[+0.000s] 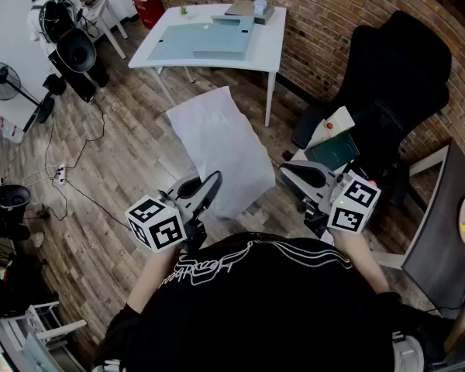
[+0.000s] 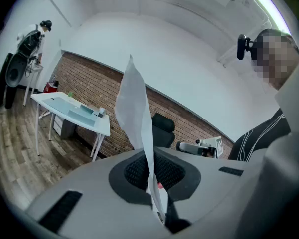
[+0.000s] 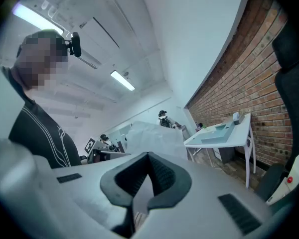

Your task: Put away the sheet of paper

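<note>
Pinching the sheet of paper (image 1: 217, 142) — left gripper (image 1: 209, 186) clamped on it; right gripper (image 1: 292, 175) likewise, jaws together.

**What is hidden, cropped or too small to read**

In the head view, the near edge of the sheet of paper (image 1: 221, 149) is covered by the left gripper (image 1: 205, 194). In the left gripper view, the sheet's lower end is lost between the closed jaws, so the held part is not seen. In the right gripper view, the sheet's lower part is masked by the body of the right gripper (image 3: 134, 203). Whether its edge is caught between those jaws cannot be told. The small things (image 1: 257, 8) at the far end of the worktop (image 1: 273, 46) cannot be identified. The dark board (image 1: 442, 239) is cut off by the right edge. The black chair (image 1: 395, 68) is partly hidden behind the right gripper.
</note>
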A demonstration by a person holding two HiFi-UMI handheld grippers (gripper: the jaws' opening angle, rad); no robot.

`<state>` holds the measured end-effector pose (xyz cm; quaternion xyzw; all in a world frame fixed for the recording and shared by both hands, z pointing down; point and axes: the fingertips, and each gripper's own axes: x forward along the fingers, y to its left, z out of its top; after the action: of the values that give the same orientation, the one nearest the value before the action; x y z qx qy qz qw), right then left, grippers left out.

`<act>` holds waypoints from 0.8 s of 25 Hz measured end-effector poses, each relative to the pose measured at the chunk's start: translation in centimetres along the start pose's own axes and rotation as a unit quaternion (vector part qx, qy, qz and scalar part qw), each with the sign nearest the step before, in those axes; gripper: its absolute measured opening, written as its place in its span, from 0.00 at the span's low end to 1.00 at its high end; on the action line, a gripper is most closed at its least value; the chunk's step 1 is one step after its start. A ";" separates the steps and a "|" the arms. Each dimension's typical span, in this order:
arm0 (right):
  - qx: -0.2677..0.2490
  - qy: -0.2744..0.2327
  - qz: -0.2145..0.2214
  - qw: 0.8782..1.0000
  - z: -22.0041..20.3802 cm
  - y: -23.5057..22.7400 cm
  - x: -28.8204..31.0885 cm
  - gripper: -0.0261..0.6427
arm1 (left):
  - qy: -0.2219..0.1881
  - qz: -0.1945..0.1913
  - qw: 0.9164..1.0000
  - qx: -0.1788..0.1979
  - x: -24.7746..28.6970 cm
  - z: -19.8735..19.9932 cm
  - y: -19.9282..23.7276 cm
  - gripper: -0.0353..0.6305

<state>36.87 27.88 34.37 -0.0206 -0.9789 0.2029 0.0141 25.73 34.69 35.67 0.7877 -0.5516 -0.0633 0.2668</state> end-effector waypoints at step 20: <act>0.010 0.031 -0.034 0.999 -2.7 1.4 7.4 0.04 | 0.003 -0.002 1.000 -0.012 -4.9 0.1 5.5 0.10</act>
<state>29.61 30.54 36.48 0.0069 -0.9760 0.2116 0.0518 19.17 37.72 37.34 0.7860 -0.5483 -0.0675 0.2777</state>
